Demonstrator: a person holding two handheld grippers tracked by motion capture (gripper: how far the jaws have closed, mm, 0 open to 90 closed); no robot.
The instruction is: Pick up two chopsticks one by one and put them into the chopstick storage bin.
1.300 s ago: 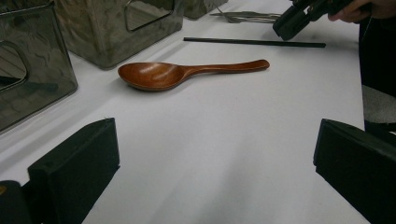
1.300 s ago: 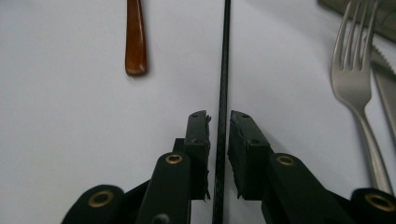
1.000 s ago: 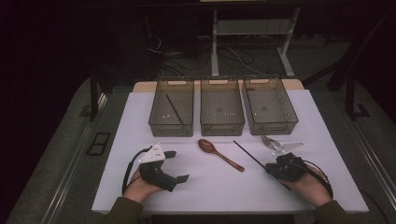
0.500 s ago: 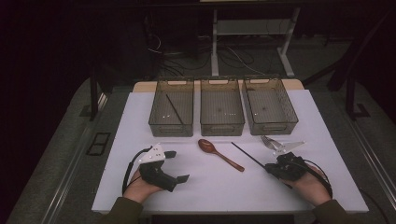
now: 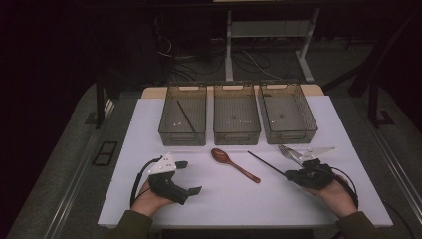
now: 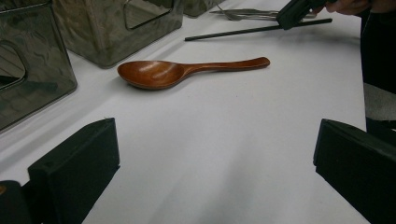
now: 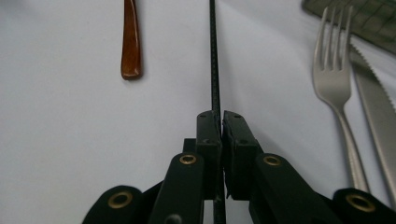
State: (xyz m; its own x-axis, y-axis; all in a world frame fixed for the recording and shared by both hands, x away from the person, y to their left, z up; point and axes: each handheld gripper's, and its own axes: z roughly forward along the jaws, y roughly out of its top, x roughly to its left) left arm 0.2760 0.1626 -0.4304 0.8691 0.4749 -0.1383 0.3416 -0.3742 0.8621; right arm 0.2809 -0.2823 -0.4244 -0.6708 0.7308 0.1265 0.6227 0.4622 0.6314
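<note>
Gripping one black chopstick [image 7: 214,70], the right gripper [image 7: 221,122] sat right of the wooden spoon [image 5: 234,163]; one fork [image 7: 332,60] and one knife [image 7: 373,102] lay beyond. Three bins [image 5: 237,113] stood behind the spoon. The left gripper [image 6: 210,154] gaped wide, empty.

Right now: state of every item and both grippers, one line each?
Right gripper: shut on the black chopstick, which lies low over the table.
Left gripper: open, nothing between its fingers.
Wooden spoon: lying free, bowl up.
Fork: lying flat beside the knife, untouched.
Left bin: holds one black chopstick.
Middle bin: empty.
Right bin: empty.
</note>
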